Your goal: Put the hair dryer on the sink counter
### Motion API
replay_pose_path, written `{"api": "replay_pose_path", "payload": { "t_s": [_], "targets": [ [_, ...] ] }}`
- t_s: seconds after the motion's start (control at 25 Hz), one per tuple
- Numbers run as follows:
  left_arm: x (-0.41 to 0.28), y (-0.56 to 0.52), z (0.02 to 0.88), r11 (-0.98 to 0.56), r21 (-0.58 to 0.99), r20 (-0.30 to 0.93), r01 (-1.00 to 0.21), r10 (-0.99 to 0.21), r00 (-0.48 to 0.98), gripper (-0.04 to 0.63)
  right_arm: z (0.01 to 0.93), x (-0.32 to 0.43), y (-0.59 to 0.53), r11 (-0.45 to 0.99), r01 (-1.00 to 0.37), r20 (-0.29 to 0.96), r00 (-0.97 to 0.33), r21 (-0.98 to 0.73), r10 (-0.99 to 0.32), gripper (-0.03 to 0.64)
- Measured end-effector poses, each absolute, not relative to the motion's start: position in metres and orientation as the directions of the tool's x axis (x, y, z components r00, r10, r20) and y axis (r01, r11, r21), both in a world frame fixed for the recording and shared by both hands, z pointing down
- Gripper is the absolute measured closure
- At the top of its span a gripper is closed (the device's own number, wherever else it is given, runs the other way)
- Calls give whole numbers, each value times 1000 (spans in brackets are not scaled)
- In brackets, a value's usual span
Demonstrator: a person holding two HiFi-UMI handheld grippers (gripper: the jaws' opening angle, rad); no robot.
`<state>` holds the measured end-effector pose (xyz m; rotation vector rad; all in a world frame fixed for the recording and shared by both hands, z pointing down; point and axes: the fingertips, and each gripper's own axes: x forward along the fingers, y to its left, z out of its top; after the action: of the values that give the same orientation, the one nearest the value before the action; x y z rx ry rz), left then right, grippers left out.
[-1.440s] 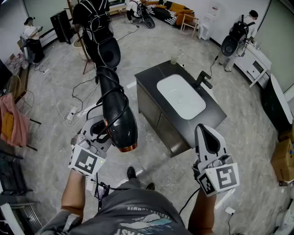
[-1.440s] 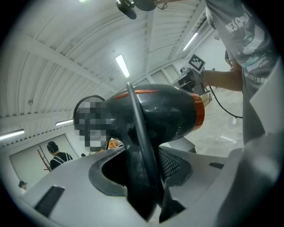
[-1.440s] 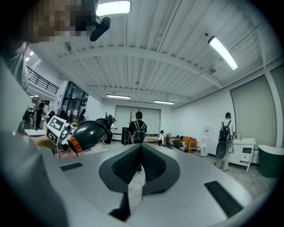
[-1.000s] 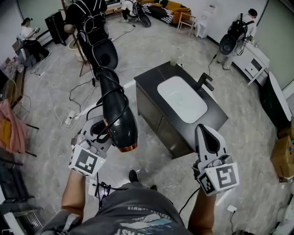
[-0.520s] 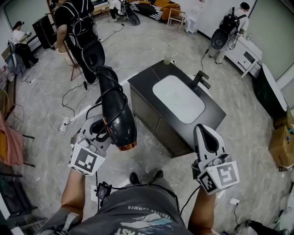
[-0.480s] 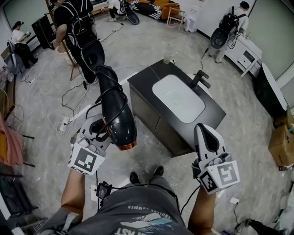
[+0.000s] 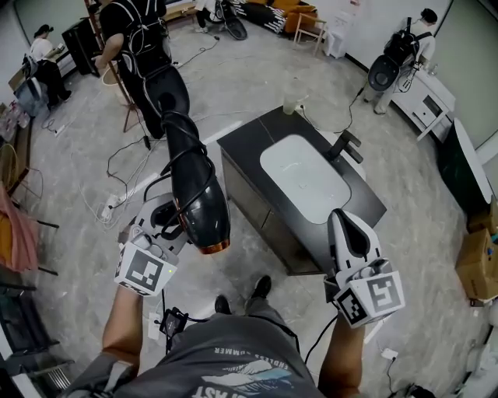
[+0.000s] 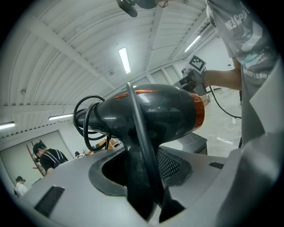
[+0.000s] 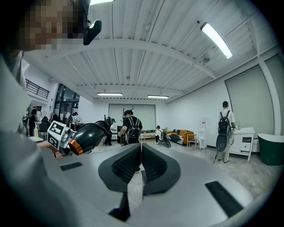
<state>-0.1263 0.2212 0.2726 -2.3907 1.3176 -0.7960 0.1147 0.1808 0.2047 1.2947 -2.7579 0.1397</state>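
Black hair dryer (image 7: 198, 194): centre-left of the head view, handle clamped in the left gripper (image 7: 173, 221), body above its jaws.
Right gripper (image 7: 350, 229): lower right, jaws together, empty.
Sink counter (image 7: 247, 144): centre, apart from the hair dryer.

You stand on a grey marbled floor (image 7: 233, 85). Ahead of you sit an orange sofa (image 7: 299, 13) and a white cabinet (image 7: 432, 101). Strip lights (image 9: 216, 40) run along the ribbed ceiling (image 9: 146, 57).

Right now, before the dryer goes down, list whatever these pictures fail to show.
- Hair dryer plug: head view, lost among the coiled cord.
- Sink counter near corner: head view, behind the right gripper.
- Cup contents: head view, too small.
- Sink counter top: left gripper view, mostly blocked by the hair dryer.
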Motion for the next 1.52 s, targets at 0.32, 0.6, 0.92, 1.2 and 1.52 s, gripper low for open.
{"api": "replay_pose_path", "payload": {
  "t_s": [0.32,0.6,0.92,1.2,1.52],
  "targets": [
    [-118,183,275,-503,-504,346,-702,-862,370,403,219,123,125,680,-728,127,-685,-85,-717,586],
    [-113,164,280,-463,-501,342,-731,-882,323,403,225,119,90,732,-676,131,-735,-78,-665,586],
    [-99,134,279,-422,-514,349,-747,-898,267,403,232,133,46,767,-635,132,-771,-95,-622,586],
    [-91,109,284,-404,-515,372,-756,-900,227,403,245,143,16,774,-620,143,-784,-128,-605,586],
    [-97,67,294,-445,-503,385,-741,-883,269,403,259,150,-5,731,-668,173,-743,-136,-647,586]
  ]
}}
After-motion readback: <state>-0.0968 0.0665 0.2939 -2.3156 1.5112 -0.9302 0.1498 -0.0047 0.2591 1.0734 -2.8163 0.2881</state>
